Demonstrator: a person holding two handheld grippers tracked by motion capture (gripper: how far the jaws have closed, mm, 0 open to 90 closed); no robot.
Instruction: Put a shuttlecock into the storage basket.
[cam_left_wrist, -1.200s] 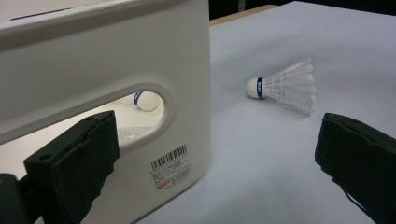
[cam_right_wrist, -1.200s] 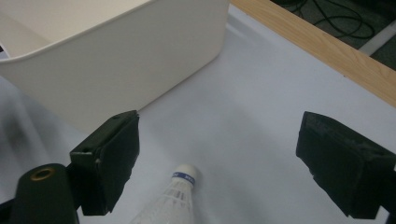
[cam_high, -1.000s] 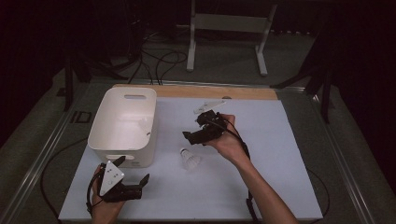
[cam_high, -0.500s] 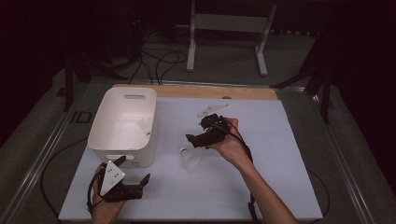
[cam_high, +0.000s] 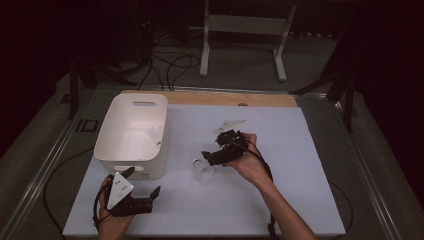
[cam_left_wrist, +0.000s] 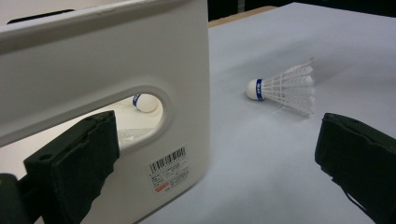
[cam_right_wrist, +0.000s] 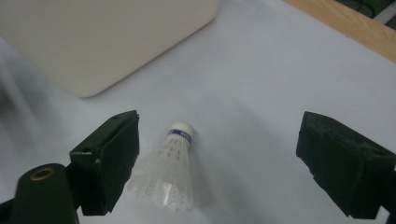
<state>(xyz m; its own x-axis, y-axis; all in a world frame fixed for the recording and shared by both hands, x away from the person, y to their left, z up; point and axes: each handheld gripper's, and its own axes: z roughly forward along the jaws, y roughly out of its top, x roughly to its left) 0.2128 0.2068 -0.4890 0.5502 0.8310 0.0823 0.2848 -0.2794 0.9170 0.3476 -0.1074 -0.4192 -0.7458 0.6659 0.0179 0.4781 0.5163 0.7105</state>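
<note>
A white shuttlecock with a blue band lies on its side on the white table sheet, right of the white bin. My right gripper hovers just above it, open; in the right gripper view the shuttlecock lies between the wide jaws, close to the left one, cork end pointing away. My left gripper is open near the bin's front corner, holding nothing. Its view shows the bin wall, the shuttlecock farther off, and a second shuttlecock inside the bin, seen through the handle slot.
The bin stands at the table's left. A wooden strip runs along the far edge of the sheet. Beyond the table are a metal stand and cables on the floor. Bare sheet lies to the right and front.
My right gripper has moved down and toward the near side, closing in over the shuttlecock. The left gripper has hardly shifted.
</note>
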